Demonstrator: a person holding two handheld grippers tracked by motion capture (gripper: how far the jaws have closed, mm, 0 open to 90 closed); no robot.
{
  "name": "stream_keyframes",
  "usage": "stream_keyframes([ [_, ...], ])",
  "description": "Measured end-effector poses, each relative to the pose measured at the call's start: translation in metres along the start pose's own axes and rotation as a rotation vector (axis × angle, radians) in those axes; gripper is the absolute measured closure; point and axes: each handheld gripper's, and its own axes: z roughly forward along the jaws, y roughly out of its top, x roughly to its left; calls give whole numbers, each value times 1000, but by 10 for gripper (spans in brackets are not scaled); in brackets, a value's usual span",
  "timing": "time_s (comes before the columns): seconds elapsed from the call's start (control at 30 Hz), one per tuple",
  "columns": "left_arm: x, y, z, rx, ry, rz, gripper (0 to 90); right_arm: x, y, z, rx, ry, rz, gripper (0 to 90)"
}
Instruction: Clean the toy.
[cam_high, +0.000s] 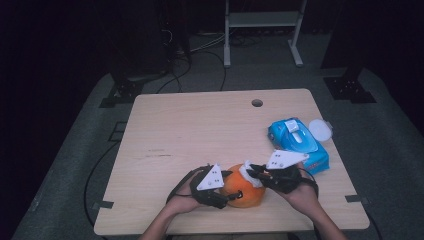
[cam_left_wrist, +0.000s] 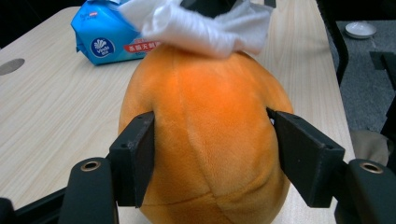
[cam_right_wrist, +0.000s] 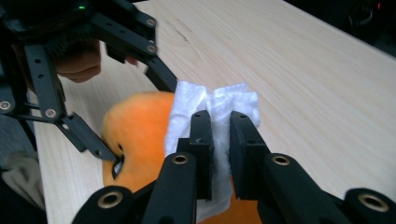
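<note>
A folded white wipe (cam_right_wrist: 212, 112) is pinched between the two black jaws of the right gripper (cam_right_wrist: 220, 140), and it is pressed against the top of an orange plush toy (cam_right_wrist: 140, 135) on the pale wooden table (cam_right_wrist: 299, 70). At ten o'clock, the left gripper (cam_right_wrist: 70, 107) is seen, with one jaw tip laid against the plush toy's side and a hand (cam_right_wrist: 79, 60) glimpsed behind its black linkage.

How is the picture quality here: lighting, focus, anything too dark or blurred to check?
High view: dim, soft and low in detail; the surroundings fall into near black, only the table is evenly lit. Left gripper view: bright, the orange plush toy sharp, the blue wipes pack slightly soft. Right gripper view: the white wipe nearly overexposed, the top left corner dark.
</note>
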Motion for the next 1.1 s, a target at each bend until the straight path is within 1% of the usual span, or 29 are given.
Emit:
stream_keyframes([
  [0.03, -1, 1, 1, -2, 0, 4, 324, -2, -2, -2, -3, 10, 22, 798],
  [0.07, -1, 2, 1, 7, 1, 20, 320, -2, -3, -2, -6, 17, 28, 799],
  [0.1, -3, 3, 1, 10, 7, 29, 318, 1, -2, -2, -3, 21, 22, 799],
  [0.13, -5, 4, 2, 13, 18, 37, 317, 5, -1, 0, -3, 29, 8, 798],
  [0.2, -7, 6, 3, 20, 26, 51, 316, 16, 5, 5, -13, 65, -19, 795],
  [0.23, -7, 6, 3, 27, 27, 58, 315, 22, 7, 8, -11, 72, -36, 794],
  [0.27, -7, 5, 2, 30, 28, 57, 314, 28, 10, 11, 0, 61, -61, 794],
  [0.3, -6, 4, 2, 25, 24, 51, 314, 30, 11, 12, 6, 52, -77, 793],
  [0.33, -5, 2, 1, 21, 20, 44, 314, 30, 11, 13, 9, 49, -78, 793],
  [0.4, -2, 0, 0, 23, 21, 26, 314, 23, 9, 11, 9, 49, -59, 793],
  [0.47, 1, -2, 0, 23, 21, 11, 313, 14, 4, 7, 17, 25, -43, 794],
  [0.53, 2, -2, 0, 15, 21, -4, 311, 5, -2, 3, 29, 5, -17, 794],
  [0.6, 0, 0, 1, 15, 23, -1, 307, 0, -6, 0, 25, 11, 12, 798],
  [0.63, -1, 2, 2, 18, 25, 3, 304, 2, -6, 1, 24, 7, 2, 799],
  [0.7, -3, 5, 3, 25, 28, 18, 301, 9, -2, 3, 22, 11, -19, 800],
  [0.73, -4, 6, 4, 23, 29, 20, 301, 13, 0, 5, 17, 22, -33, 800],
  [0.83, -6, 7, 5, 23, 31, 28, 296, 28, 7, 11, -2, 75, -58, 798],
  [0.87, -6, 6, 5, 28, 33, 28, 294, 32, 9, 13, 2, 69, -77, 797],
  [0.9, -5, 6, 5, 30, 36, 21, 294, 35, 10, 15, 6, 54, -92, 796],
  [0.93, -5, 5, 4, 27, 36, 15, 295, 35, 10, 16, 8, 43, -95, 795],
  [1.0, -4, 3, 5, 18, 38, 2, 298, 29, 9, 14, 8, 33, -76, 794],
  [1.03, -2, 2, 5, 19, 36, 1, 298, 25, 7, 13, 11, 19, -73, 794],
  [1.1, 0, 0, 4, 19, 30, -15, 298, 18, 4, 9, 25, -23, -77, 795],
])
